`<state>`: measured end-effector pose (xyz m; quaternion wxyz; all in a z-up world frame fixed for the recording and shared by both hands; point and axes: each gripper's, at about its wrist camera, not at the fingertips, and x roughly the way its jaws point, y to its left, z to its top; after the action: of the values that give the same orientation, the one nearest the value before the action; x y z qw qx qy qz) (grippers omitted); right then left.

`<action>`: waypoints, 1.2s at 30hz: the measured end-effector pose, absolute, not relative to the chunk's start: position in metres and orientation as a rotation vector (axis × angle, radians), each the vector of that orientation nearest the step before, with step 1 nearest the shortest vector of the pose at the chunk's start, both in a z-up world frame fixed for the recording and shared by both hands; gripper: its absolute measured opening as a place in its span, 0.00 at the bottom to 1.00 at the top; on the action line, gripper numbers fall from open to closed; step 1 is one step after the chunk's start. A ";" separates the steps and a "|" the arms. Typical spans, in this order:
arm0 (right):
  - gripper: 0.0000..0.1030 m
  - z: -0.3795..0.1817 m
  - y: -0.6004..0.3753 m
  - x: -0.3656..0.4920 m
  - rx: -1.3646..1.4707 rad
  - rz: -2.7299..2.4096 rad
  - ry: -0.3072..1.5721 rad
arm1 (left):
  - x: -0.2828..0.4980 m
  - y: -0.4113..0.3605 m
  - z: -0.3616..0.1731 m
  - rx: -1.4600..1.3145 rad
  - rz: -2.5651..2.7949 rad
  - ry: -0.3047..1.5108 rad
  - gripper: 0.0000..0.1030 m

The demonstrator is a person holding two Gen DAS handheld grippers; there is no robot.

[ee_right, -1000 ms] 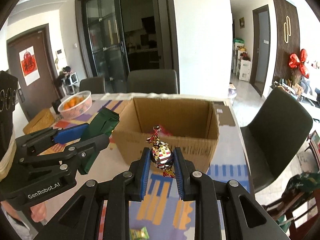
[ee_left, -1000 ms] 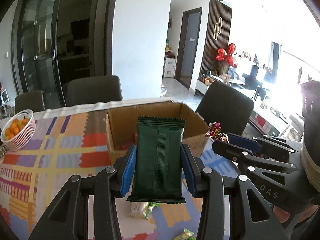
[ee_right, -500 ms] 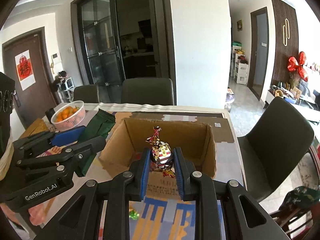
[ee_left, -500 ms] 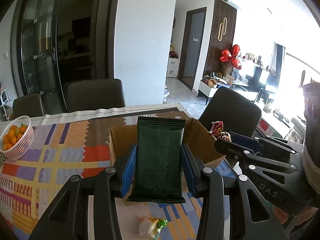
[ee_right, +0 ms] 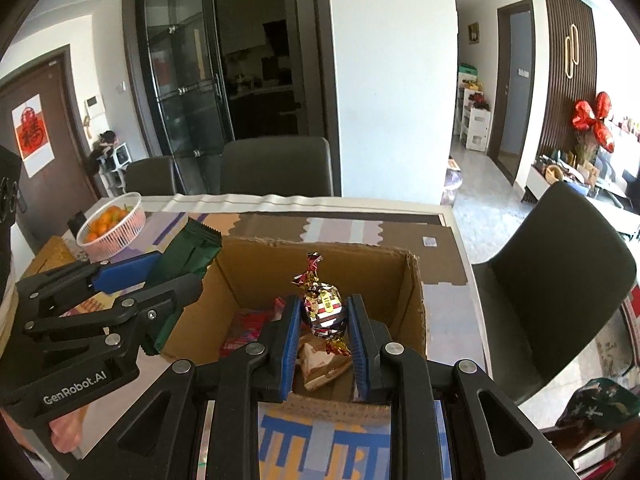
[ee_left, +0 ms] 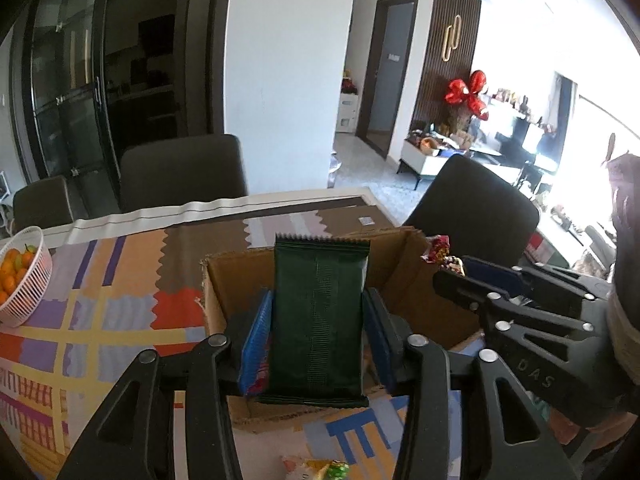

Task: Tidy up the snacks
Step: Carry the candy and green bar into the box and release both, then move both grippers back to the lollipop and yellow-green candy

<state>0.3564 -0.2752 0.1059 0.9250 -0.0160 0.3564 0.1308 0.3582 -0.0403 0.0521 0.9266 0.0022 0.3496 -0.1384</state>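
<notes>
Step in hand, as judged: drop both held snacks into the cardboard box (ee_right: 320, 280).

Left gripper (ee_left: 318, 332): fingers clenched on the dark green packet (ee_left: 320, 320), which stood upright at frame centre in the left wrist view, its lower edge over the box's near wall. In the right wrist view the same packet (ee_right: 188, 248) showed at left of centre, just beside the box's left wall and apparently not fully over the opening.

Right gripper (ee_right: 324, 320): fingers clenched on a foil-wrapped candy (ee_right: 324, 312), centre of frame, directly above the box interior. Red and tan wrappers already lay on the box floor.

Notes for doing it well:
- The candy looked ready to drop; opening the fingers should suffice.
- The packet was probably best carried further in over the opening first. It was tall against the box depth, so tilting it flat before release should keep it from catching the rim.
- The grippers sat near each other; releasing one at a time would avoid a knock.

A loose green-and-white wrapped snack (ee_left: 320, 470) remained on the patterned desk (ee_left: 100, 320) at bottom centre of the left wrist view. A white basket of oranges (ee_left: 20, 276) stood at the left edge, well apart.
</notes>
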 end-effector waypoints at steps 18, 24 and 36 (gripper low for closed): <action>0.47 0.109 -0.285 0.286 -0.033 0.245 0.676 | 0.273 -0.038 0.064 0.102 -0.230 0.648 0.66; 0.47 0.114 -0.291 0.245 -0.017 0.249 0.652 | 0.234 -0.038 0.068 0.128 -0.253 0.618 0.67; 0.47 0.092 -0.289 0.187 -0.033 0.254 0.707 | 0.178 -0.037 0.045 0.196 -0.310 0.623 0.67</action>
<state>0.1870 -0.2888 0.0919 0.9301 -0.0163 0.3454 0.1240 0.1779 -0.0375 0.0453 0.9354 0.0957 0.3047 -0.1517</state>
